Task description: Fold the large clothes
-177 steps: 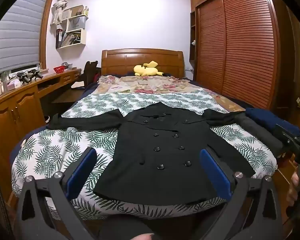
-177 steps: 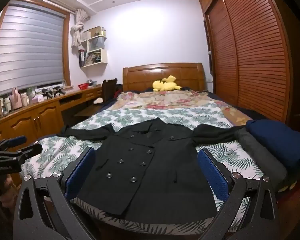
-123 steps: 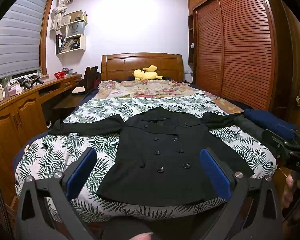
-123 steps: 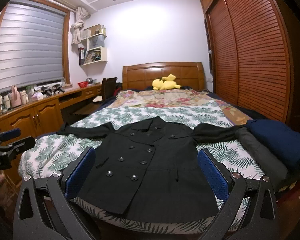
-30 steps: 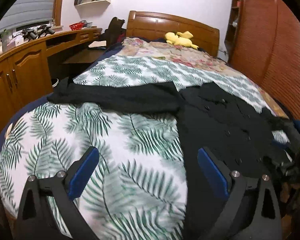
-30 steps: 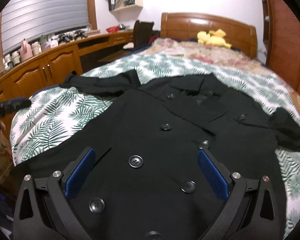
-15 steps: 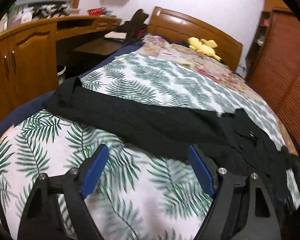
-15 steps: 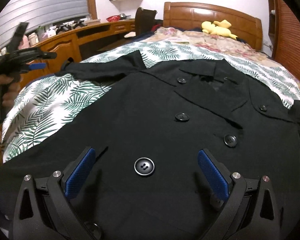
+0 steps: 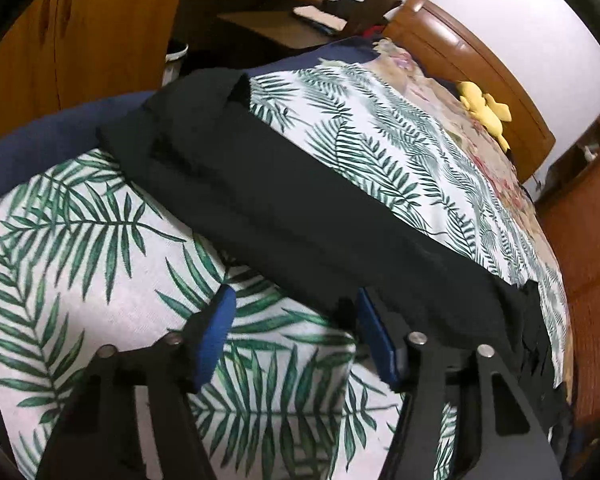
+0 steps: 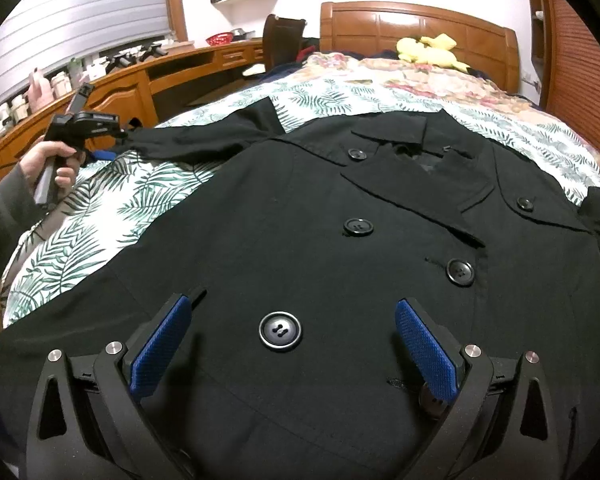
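Observation:
A black double-breasted coat [image 10: 340, 220] lies front up, spread on a bed with a leaf-print cover [image 10: 112, 216]. Its left sleeve [image 9: 284, 200] stretches toward the bed's left edge. My left gripper [image 9: 292, 320] is open, low over the cover at the near edge of that sleeve; it also shows in the right wrist view [image 10: 88, 124], held by a hand at the sleeve's cuff. My right gripper [image 10: 288, 332] is open and empty, just above the coat's lower front around a large button [image 10: 280, 330].
A wooden desk and cabinets [image 9: 100, 20] run along the bed's left side. A wooden headboard [image 10: 416, 20] and a yellow plush toy [image 10: 428, 50] are at the far end. A slatted wardrobe [image 10: 580, 60] stands on the right. A floral blanket [image 10: 400, 72] covers the far bed.
My left gripper has moved down and closer to the left sleeve, and its fingers have narrowed a little. My right gripper has dropped slightly nearer the coat front.

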The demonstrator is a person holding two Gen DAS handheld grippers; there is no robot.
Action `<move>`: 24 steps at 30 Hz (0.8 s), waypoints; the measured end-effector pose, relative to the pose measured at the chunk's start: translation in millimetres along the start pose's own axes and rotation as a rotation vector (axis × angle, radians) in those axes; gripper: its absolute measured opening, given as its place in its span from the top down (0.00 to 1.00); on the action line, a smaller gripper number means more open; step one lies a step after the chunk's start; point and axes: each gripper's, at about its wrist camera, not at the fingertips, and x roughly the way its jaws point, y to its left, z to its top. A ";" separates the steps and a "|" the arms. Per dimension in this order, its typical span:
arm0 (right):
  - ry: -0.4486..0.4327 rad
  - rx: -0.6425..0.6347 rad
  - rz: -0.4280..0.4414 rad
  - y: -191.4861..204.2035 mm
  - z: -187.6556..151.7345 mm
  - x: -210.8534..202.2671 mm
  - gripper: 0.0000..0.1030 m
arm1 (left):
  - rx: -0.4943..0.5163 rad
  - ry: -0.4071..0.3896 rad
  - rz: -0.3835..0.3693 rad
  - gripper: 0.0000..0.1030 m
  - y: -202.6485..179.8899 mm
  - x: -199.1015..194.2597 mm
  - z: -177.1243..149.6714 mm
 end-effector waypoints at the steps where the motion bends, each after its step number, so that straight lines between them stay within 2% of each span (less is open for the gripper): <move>1: 0.000 0.000 -0.001 -0.1 0.3 0.6 0.00 | -0.008 0.004 -0.004 0.48 0.4 2.5 0.7; 2: 0.000 0.000 0.000 -0.2 0.2 0.6 0.00 | -0.019 0.012 -0.012 0.51 0.4 6.1 0.9; 3: 0.000 0.000 -0.001 -0.3 0.2 0.6 0.00 | -0.024 0.017 -0.024 0.59 0.3 8.8 1.9; 4: -0.001 0.000 -0.001 -0.4 0.2 0.6 0.00 | -0.026 0.018 -0.034 0.71 -1.2 11.4 2.3; 6: 0.000 0.000 0.001 -0.3 0.3 0.7 0.00 | -0.012 0.010 -0.040 0.88 -6.2 14.3 4.3; 7: 0.000 0.000 0.001 -0.4 0.2 0.8 0.00 | -0.004 0.003 -0.040 0.94 -8.1 14.1 6.3; 9: 0.000 0.000 0.001 -0.2 0.3 0.7 0.00 | 0.032 -0.017 -0.028 1.00 -16.9 12.8 9.8; 13: 0.001 -0.004 0.001 0.3 0.5 1.1 0.00 | 0.090 -0.057 -0.015 1.00 -37.3 -1.4 19.3; 16: 0.000 -0.005 -0.005 -0.4 -0.6 0.9 0.00 | 0.199 -0.128 -0.012 1.00 -74.5 -34.1 16.1; 20: -0.007 0.004 -0.008 -1.3 2.0 -5.1 0.00 | 0.326 -0.195 -0.055 1.00 -131.2 -77.6 -3.1; 24: -0.040 0.007 -0.024 -11.2 -0.7 -34.5 0.00 | 0.458 -0.239 -0.119 1.00 -191.1 -118.7 -37.0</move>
